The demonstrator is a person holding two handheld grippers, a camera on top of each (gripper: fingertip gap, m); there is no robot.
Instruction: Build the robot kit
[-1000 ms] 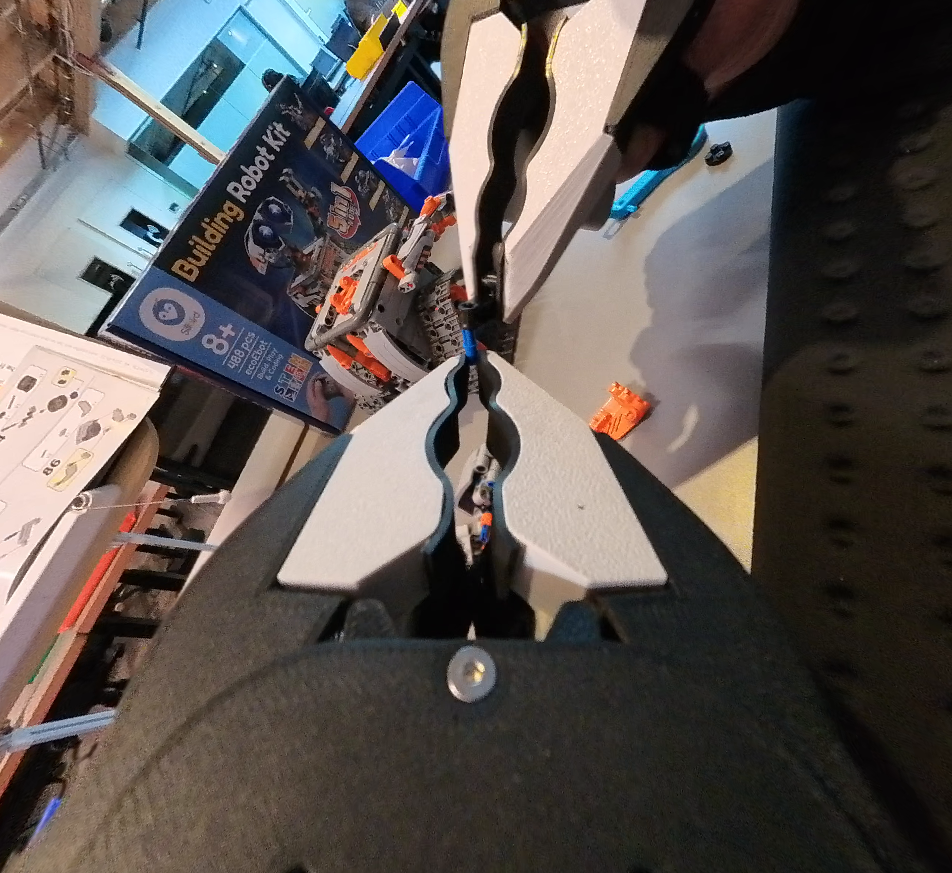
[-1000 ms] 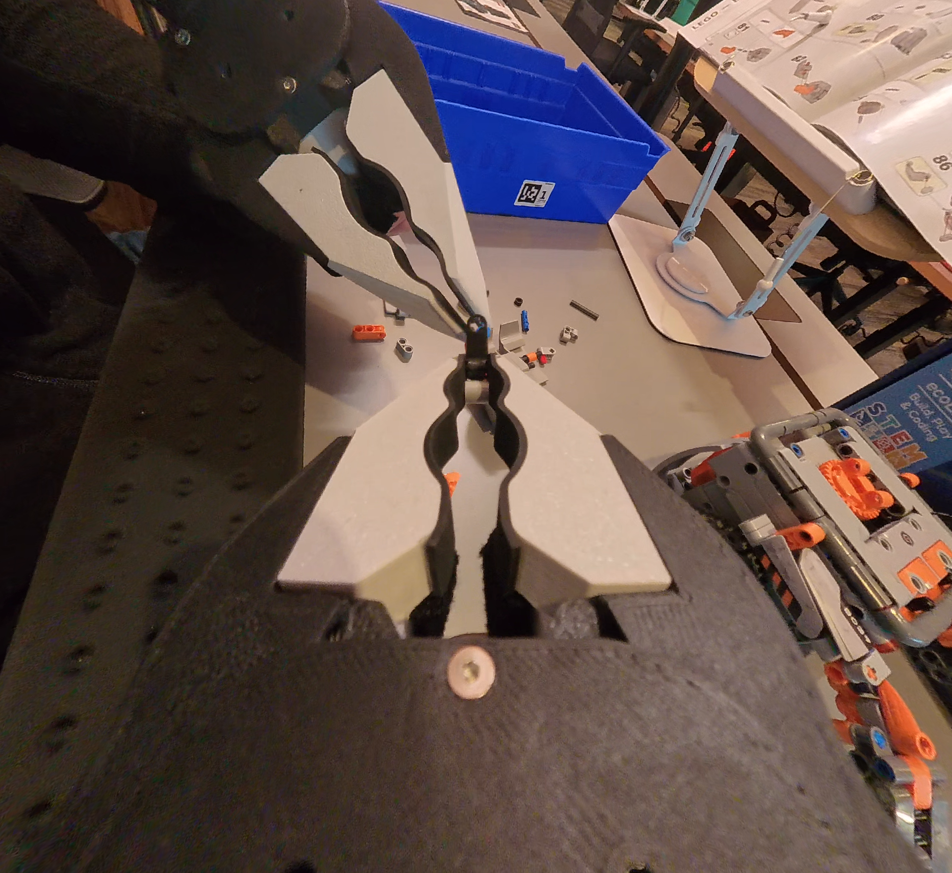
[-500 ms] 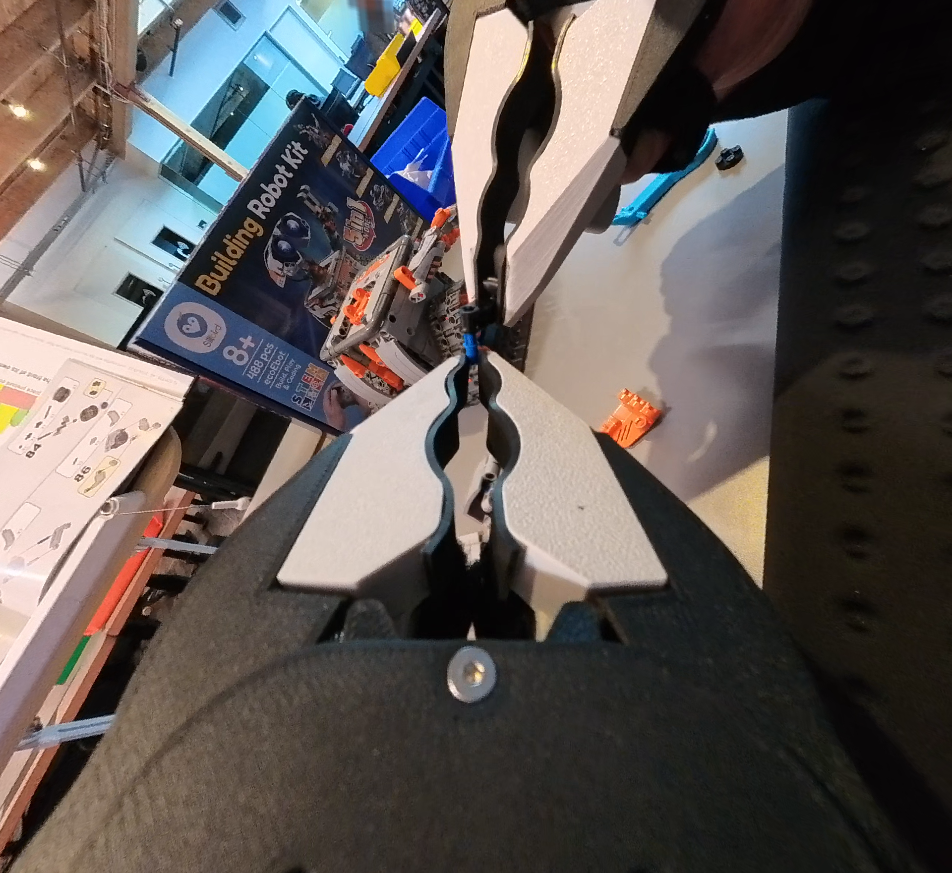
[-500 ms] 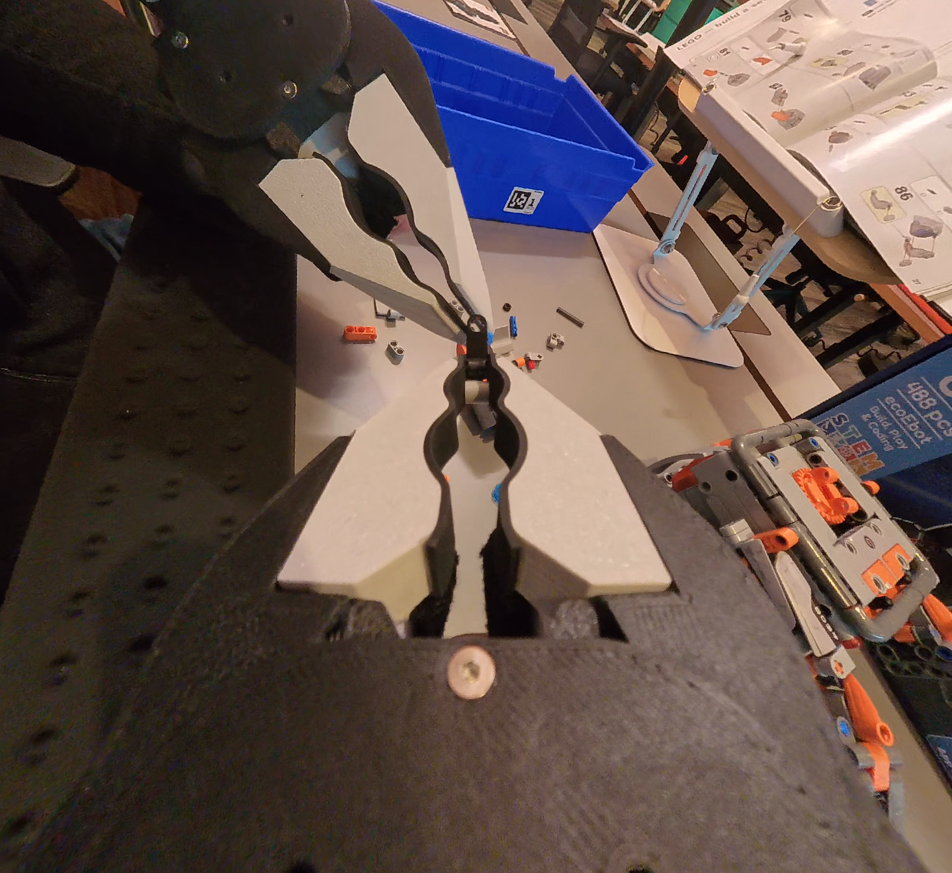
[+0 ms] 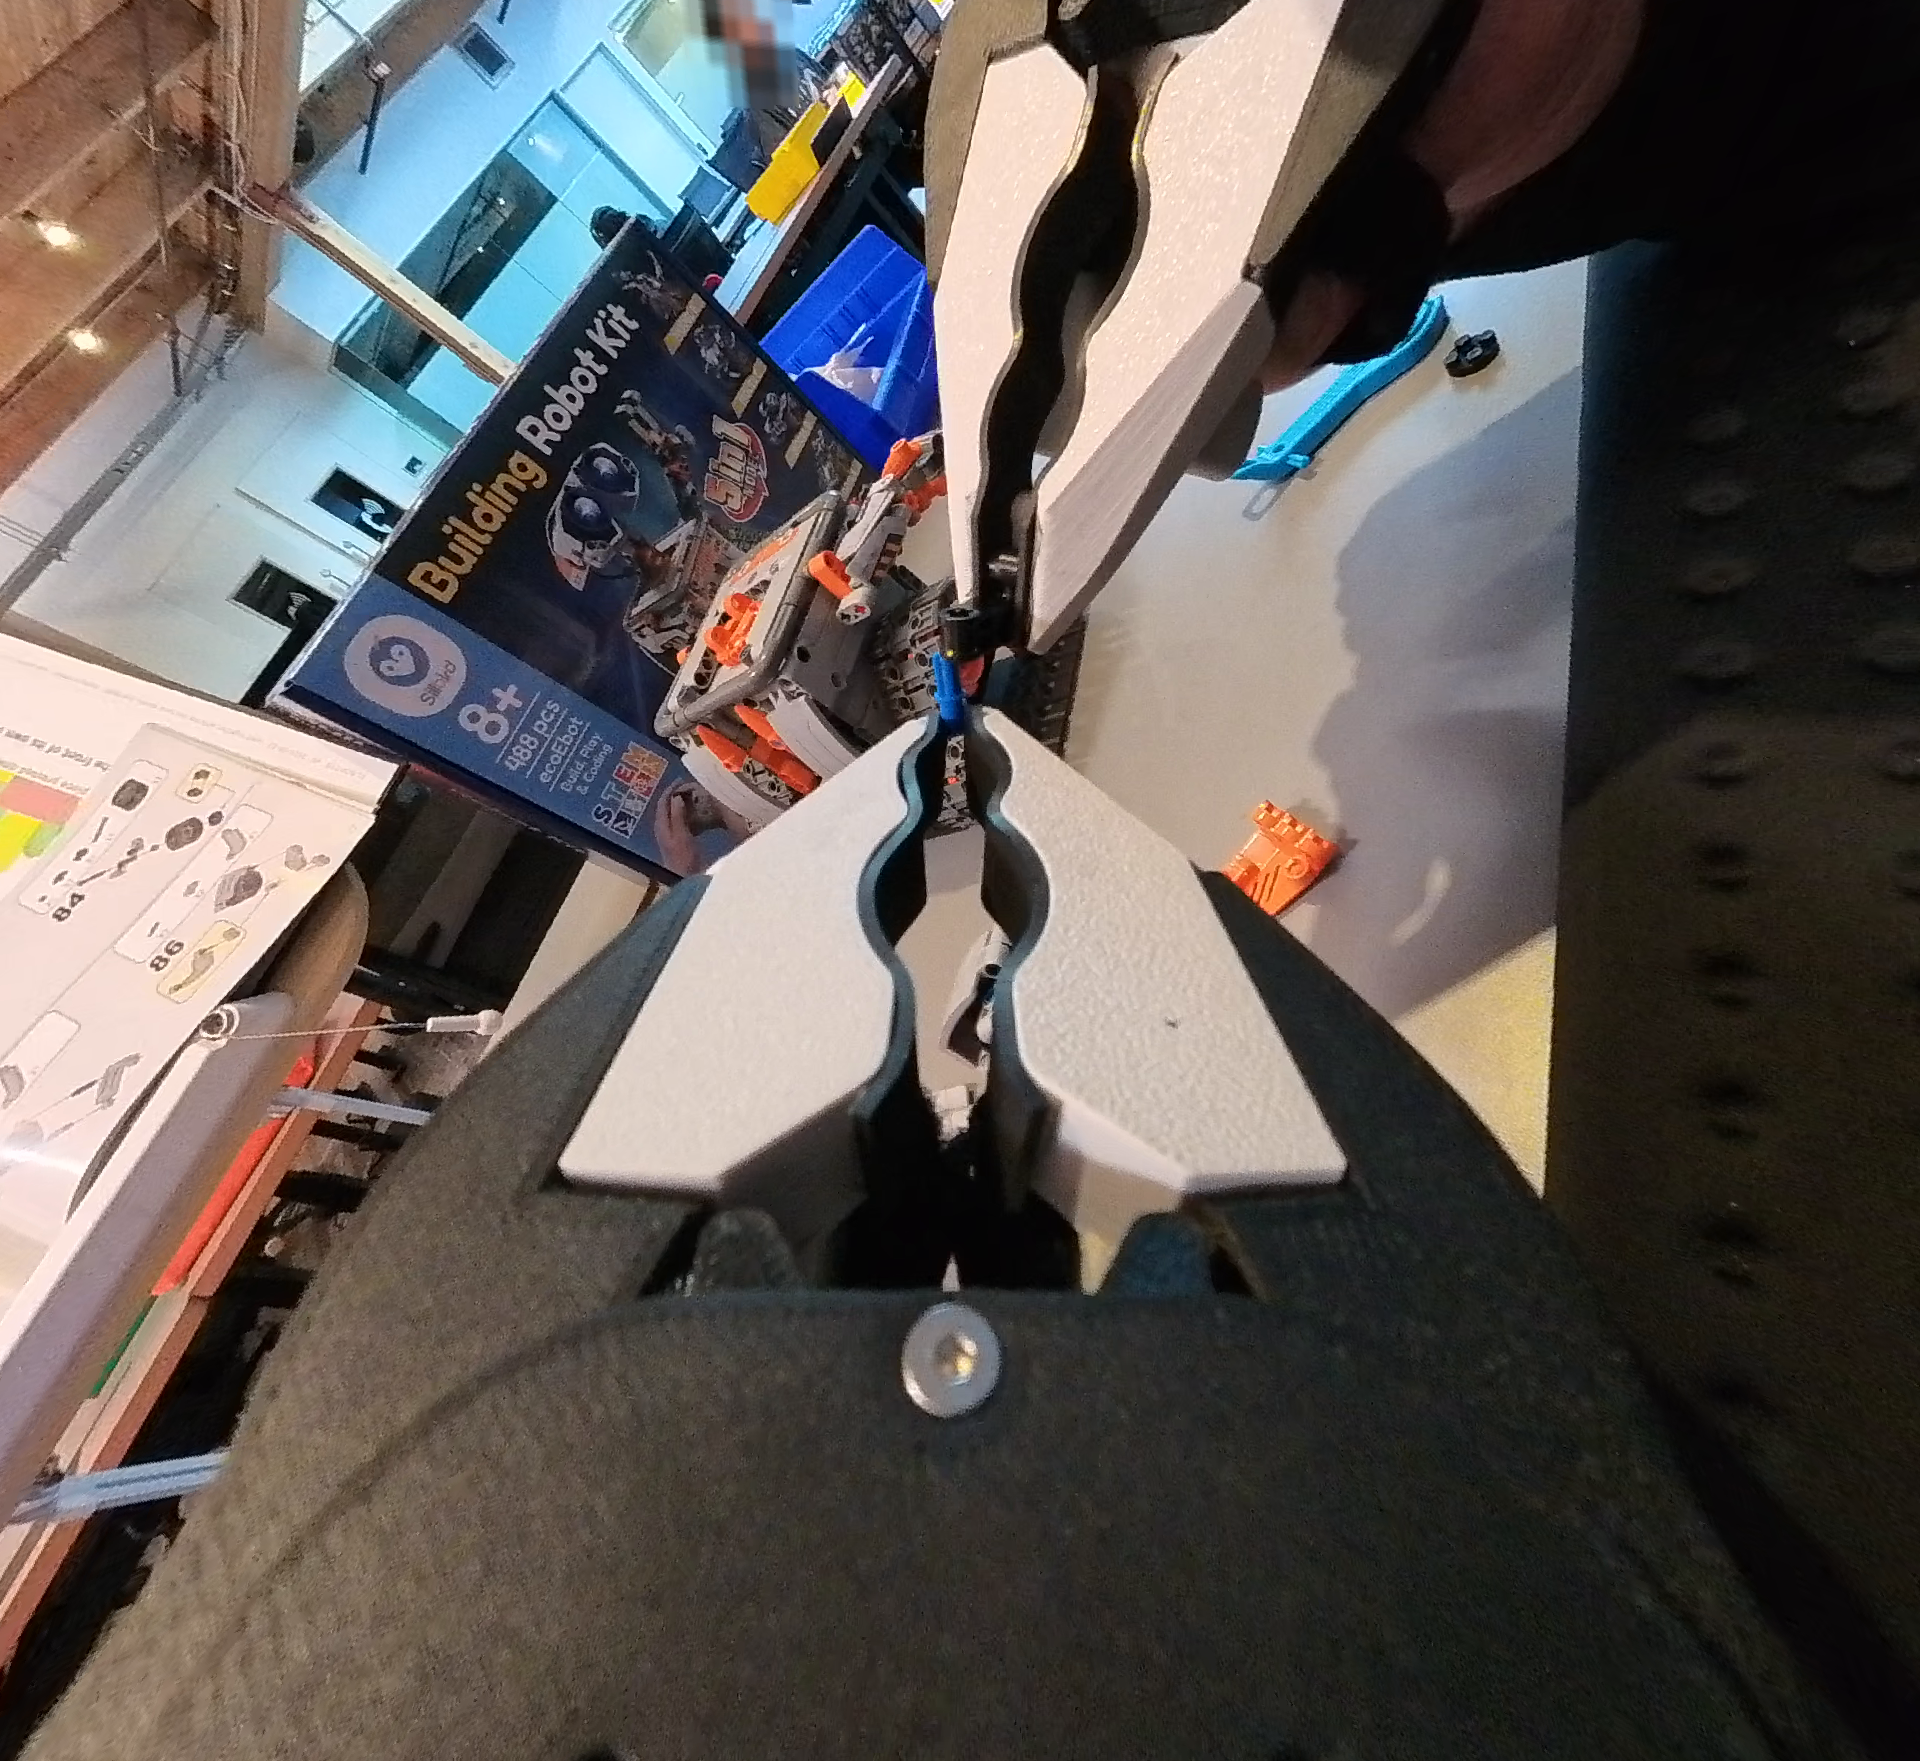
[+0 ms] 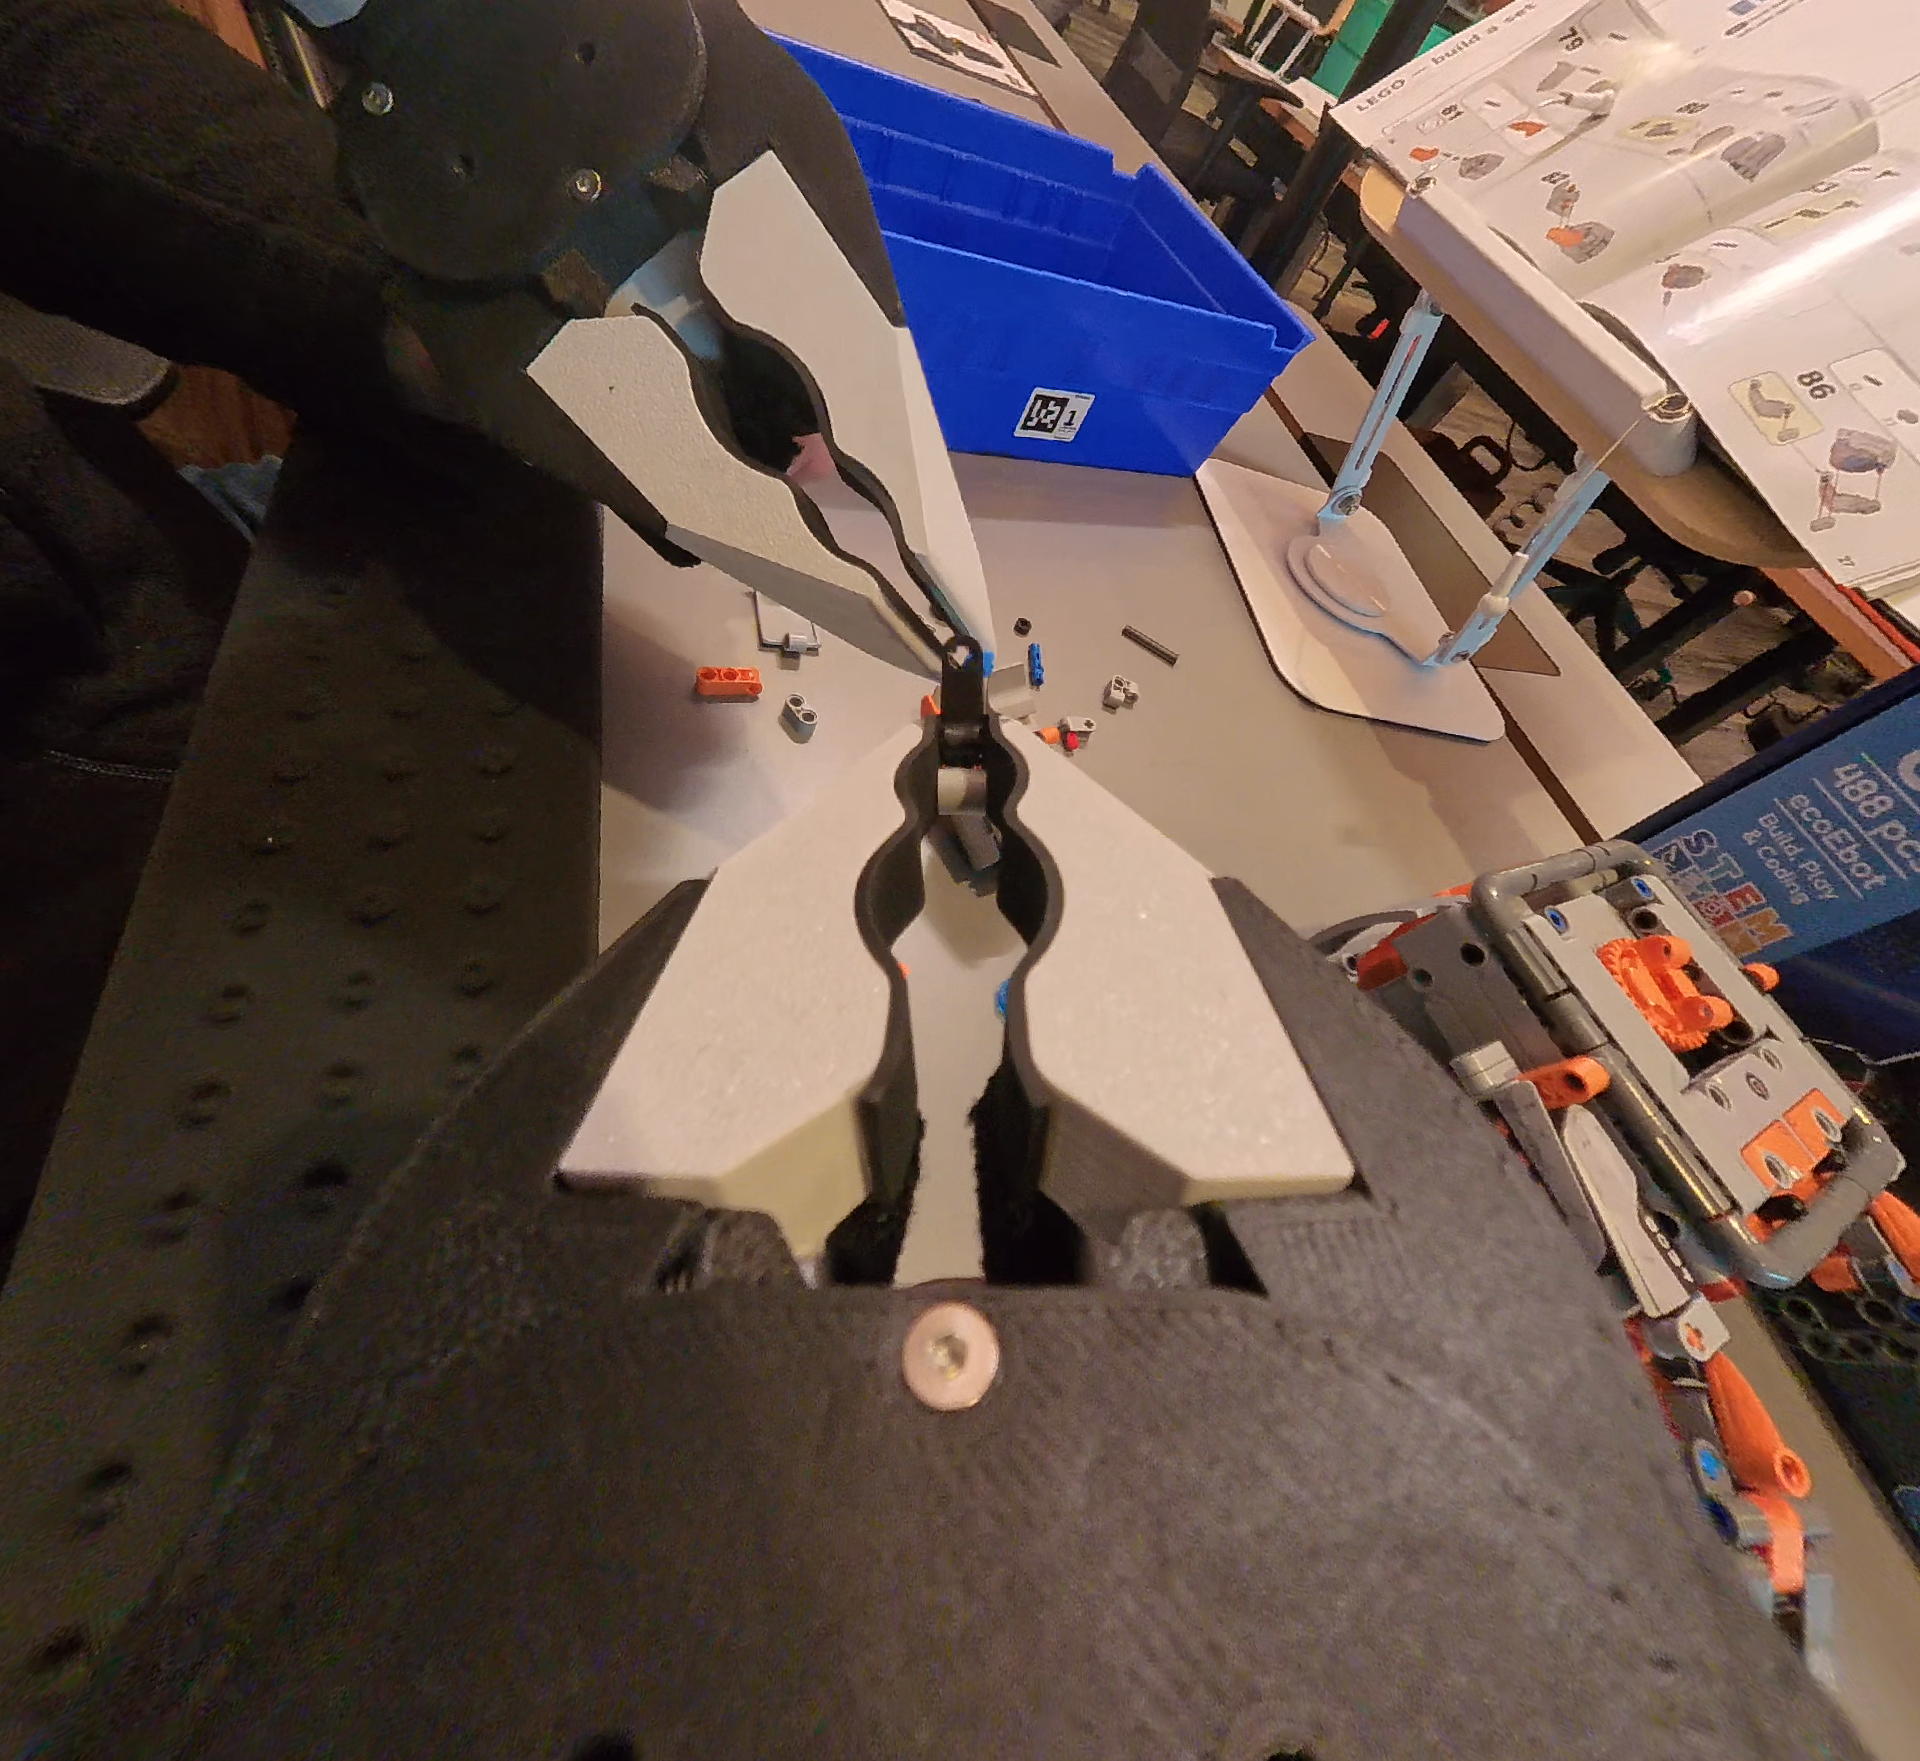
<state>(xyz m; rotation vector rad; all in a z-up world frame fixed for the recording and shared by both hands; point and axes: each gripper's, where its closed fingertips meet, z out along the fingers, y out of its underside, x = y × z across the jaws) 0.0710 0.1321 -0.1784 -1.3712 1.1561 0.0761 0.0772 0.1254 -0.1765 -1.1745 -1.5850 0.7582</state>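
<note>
Two grippers were seen tip to tip above the grey table (image 5: pixel 1299 672). The left gripper (image 5: pixel 951 735) was clenched on a small blue pin (image 5: pixel 943 685), and the right gripper (image 6: pixel 961 735) on a black connector (image 6: pixel 957 688). Pin and connector appeared to be touching, near a part-built model (image 5: pixel 790 662).

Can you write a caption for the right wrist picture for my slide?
Right gripper pinching a small black piece against the left gripper, above scattered bricks beside a blue bin and a toy robot.
</note>
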